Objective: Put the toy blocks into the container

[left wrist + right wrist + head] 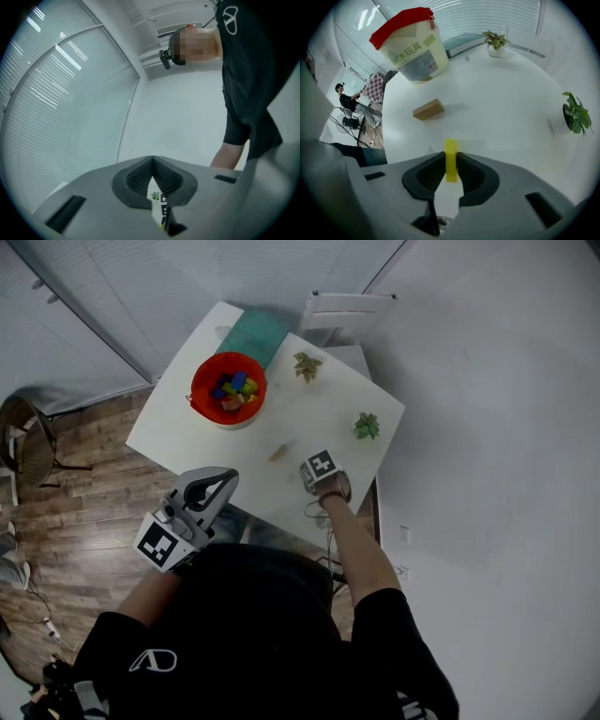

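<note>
Yellow block (451, 157) between right jaws

White table (183, 432), wood floor (84, 512), window blinds (56, 117)

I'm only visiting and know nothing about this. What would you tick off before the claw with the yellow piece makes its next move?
1. Yellow block between the right claw pads: ok, both pads press on it.
2. Block sits straight in the claw: ok, it stands upright.
3. Grip firm enough to lift: cannot tell.
4. Bucket open to take it: ok, the head view shows no lid and blocks inside.
5. Way to the bucket: ok if the claw lifts first, because the brown block lies between.
6. Left claw out of the way: ok, shut, empty and held off the table.
</note>
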`<control>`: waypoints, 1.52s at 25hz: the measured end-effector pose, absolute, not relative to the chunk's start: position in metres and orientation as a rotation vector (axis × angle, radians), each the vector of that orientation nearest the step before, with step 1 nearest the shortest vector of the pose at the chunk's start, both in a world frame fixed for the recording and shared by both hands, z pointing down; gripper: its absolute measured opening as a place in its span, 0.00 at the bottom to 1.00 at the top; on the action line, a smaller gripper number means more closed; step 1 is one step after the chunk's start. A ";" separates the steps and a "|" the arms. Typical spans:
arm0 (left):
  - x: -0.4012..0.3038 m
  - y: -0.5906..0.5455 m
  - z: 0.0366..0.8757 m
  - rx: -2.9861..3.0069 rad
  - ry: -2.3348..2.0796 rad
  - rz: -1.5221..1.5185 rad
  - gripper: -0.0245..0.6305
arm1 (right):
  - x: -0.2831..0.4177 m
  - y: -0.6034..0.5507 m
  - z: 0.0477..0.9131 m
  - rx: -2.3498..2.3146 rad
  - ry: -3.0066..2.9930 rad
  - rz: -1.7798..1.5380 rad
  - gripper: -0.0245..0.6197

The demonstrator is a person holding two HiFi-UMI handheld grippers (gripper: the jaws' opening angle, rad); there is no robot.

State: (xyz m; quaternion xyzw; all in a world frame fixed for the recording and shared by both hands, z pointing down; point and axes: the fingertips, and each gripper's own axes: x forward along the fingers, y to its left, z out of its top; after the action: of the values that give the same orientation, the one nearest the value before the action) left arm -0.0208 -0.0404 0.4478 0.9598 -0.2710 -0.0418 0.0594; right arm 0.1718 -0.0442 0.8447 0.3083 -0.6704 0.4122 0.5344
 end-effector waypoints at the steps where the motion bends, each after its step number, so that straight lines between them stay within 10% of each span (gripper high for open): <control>1: -0.021 -0.040 0.448 2.905 -0.820 -0.126 0.05 | 0.172 -0.044 0.845 0.736 -1.596 0.985 0.15; 15: -0.018 -0.041 0.440 2.920 -0.803 -0.156 0.05 | 0.179 -0.068 0.794 0.856 -1.712 0.908 0.15; 38: 0.014 -0.048 0.401 3.002 -0.698 -0.255 0.05 | 0.134 -0.086 0.447 1.409 -2.515 0.071 0.15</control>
State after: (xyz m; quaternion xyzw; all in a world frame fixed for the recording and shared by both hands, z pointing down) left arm 0.0141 -0.0478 0.4011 0.9704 -0.2258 -0.0826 0.0243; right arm 0.1339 -0.0856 0.4468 0.4845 -0.8649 0.0244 0.1286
